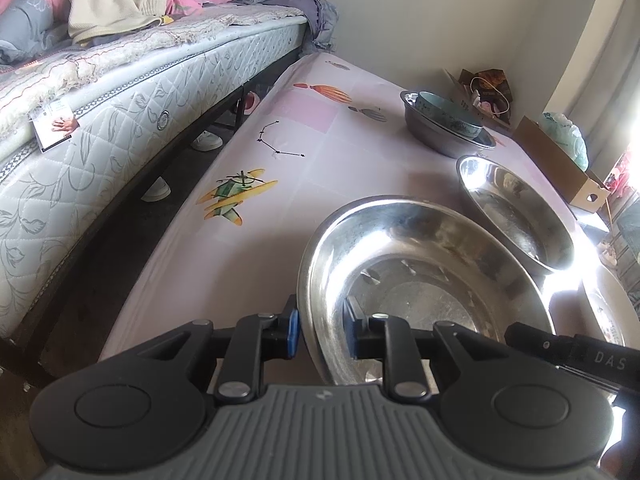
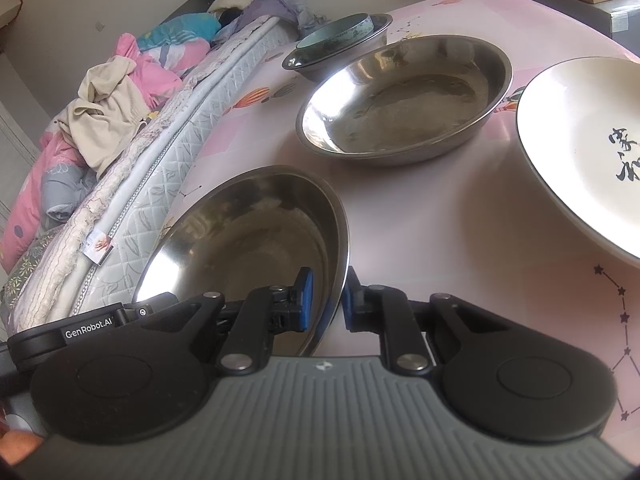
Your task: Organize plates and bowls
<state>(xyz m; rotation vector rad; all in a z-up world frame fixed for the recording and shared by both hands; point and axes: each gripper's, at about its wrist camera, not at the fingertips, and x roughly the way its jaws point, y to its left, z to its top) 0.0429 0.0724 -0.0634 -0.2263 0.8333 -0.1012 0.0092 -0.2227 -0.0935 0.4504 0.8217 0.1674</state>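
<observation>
Left wrist view: the left hand-held gripper [image 1: 320, 330] straddles the near rim of the steel bowl [image 1: 424, 284], its pads seemingly just off the metal. The right hand-held gripper [image 2: 326, 300] pinches the same bowl's [image 2: 248, 240] rim at 5 o'clock. Keep the slick, thin rim level when lifting. On the pink bench [image 2: 460, 208], a shallow steel dish [image 2: 404, 100] lies at 12 o'clock, and a glazed white plate [image 2: 584, 144] at 2.

Daylight from right, glare on steel bowl [image 1: 432, 280], fisheye-bent edges.
</observation>
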